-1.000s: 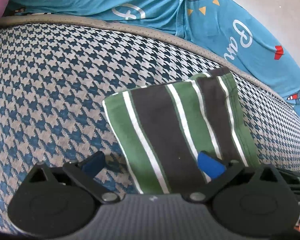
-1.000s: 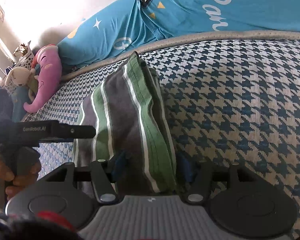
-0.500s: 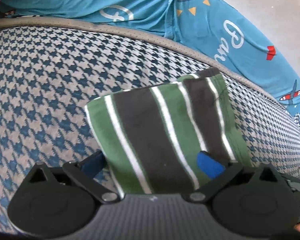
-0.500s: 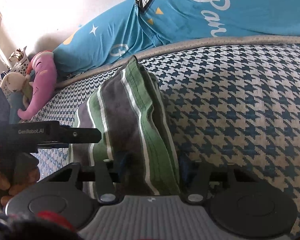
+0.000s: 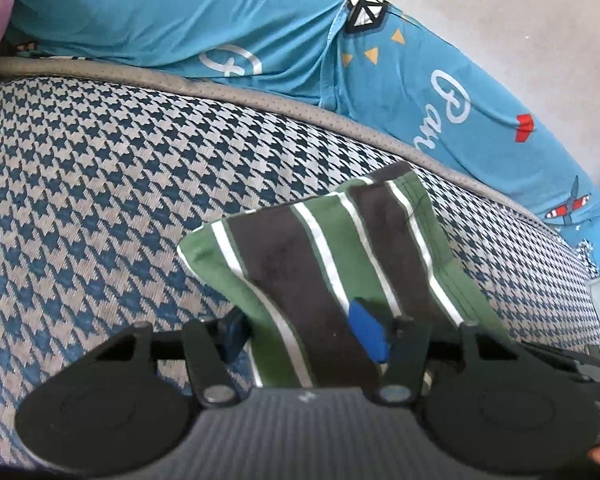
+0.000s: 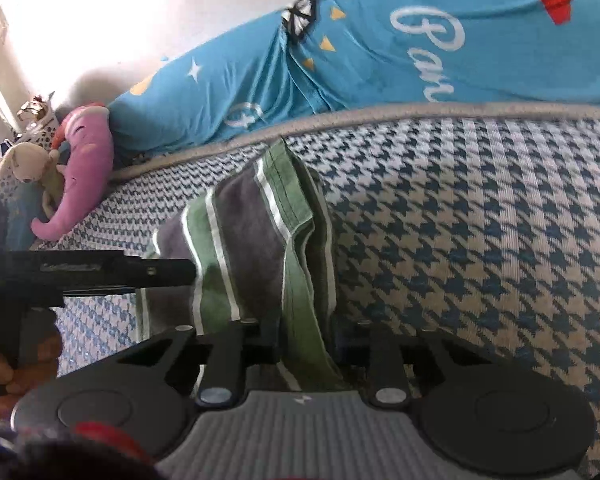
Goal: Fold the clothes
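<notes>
In the left wrist view, the striped cloth (image 5: 332,264) is seen already folded small on the checked bed (image 5: 100,184) and is pinched at one end by each gripper's fingers, so both ends are best kept level and laid down flat together.

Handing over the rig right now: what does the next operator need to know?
Left tongs: shut on the striped garment, near edge.
Right tongs: shut on its other end, where the layers stack.
Garment: folded into a compact bundle, held just above the houndstooth mattress, in front of the blue pillows.
Left to do: set it down flat, release, check that the edges line up.
</notes>
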`<action>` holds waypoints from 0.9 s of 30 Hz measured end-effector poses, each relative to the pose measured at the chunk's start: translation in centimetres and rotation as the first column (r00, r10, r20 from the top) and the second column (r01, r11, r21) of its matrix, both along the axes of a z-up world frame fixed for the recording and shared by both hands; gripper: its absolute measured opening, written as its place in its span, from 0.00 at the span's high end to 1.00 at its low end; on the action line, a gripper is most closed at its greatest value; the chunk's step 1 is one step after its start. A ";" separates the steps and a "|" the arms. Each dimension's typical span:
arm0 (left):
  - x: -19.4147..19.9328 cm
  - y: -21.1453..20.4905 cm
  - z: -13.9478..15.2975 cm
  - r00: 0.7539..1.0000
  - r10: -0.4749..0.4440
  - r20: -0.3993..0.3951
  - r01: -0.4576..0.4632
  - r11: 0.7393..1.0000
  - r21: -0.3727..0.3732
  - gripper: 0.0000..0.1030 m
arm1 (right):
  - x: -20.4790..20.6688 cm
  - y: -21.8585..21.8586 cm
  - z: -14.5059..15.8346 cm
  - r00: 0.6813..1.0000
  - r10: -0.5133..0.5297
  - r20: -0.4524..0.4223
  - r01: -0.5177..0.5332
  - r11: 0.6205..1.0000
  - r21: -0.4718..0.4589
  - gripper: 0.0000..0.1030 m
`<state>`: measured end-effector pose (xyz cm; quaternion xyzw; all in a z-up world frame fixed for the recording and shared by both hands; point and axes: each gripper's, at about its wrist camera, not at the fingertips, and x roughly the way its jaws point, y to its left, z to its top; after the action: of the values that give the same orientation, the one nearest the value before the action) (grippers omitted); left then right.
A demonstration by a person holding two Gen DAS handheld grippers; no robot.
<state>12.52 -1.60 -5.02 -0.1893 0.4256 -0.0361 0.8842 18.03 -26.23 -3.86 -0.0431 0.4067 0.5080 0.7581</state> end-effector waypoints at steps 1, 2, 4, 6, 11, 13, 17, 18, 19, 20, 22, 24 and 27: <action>0.0 0.2 -0.1 1.000 0.001 -0.007 -0.001 1.000 -0.001 0.48 | 0.1 0.0 -0.2 1.000 -0.005 -0.008 0.005 1.000 -0.006 0.76; 0.0 0.5 -0.3 1.000 0.009 -0.016 -0.009 1.000 -0.003 0.43 | 0.1 0.0 -0.3 1.000 -0.007 -0.016 0.007 1.000 -0.007 0.72; 0.1 1.1 -0.8 0.999 0.019 -0.034 -0.020 1.000 -0.022 0.35 | 0.3 -0.1 -0.4 0.999 -0.013 -0.031 0.012 1.000 -0.009 0.70; 0.1 1.7 -1.2 0.998 0.030 -0.049 -0.033 0.998 -0.057 0.24 | 0.5 -0.3 -0.4 0.999 -0.024 -0.046 0.023 1.000 -0.005 0.66; 0.3 1.4 -1.6 0.998 0.028 -0.051 -0.032 0.996 -0.080 0.03 | 0.8 -0.7 -0.7 0.996 -0.033 -0.086 0.034 0.999 0.009 0.59; 0.4 1.0 -1.8 0.998 0.026 -0.050 -0.029 0.997 -0.071 0.00 | 1.0 -0.9 -0.9 0.994 -0.035 -0.108 0.037 0.999 0.018 0.59; 0.6 0.0 -1.9 0.999 0.016 -0.040 -0.017 0.999 -0.031 0.01 | 1.1 -0.4 -1.4 0.992 -0.038 -0.117 0.040 0.999 0.010 0.58; 0.6 -0.3 -1.9 0.999 0.012 -0.037 -0.012 1.000 -0.023 0.01 | 0.9 -0.3 -1.5 0.993 -0.038 -0.113 0.039 0.999 0.009 0.57; 0.6 -0.5 -1.9 0.999 0.008 -0.031 -0.008 1.000 -0.018 0.03 | 0.8 -0.1 -1.6 0.993 -0.038 -0.109 0.039 0.999 0.009 0.57; 0.5 -0.6 -1.8 1.000 0.005 -0.023 -0.006 1.000 -0.018 0.12 | 0.7 0.0 -1.6 0.994 -0.037 -0.101 0.038 0.999 0.011 0.58; 0.4 -0.8 -1.6 1.000 0.001 -0.006 -0.001 1.000 -0.019 0.36 | 0.7 0.1 -1.6 0.995 -0.036 -0.093 0.038 0.999 0.016 0.66; 0.2 -1.0 -1.4 1.000 -0.003 0.015 0.004 0.999 -0.032 0.57 | 0.6 0.2 -1.5 0.996 -0.037 -0.086 0.038 0.999 0.020 0.73; -0.2 -1.3 -0.8 0.999 0.012 0.049 -0.012 1.000 0.009 0.70 | 0.2 0.3 -1.1 0.998 -0.030 -0.057 0.032 0.999 0.022 0.77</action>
<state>12.35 -2.90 -5.77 -0.1869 0.4029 -0.0336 0.8953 18.19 -25.94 -4.95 -0.0138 0.4227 0.5018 0.7545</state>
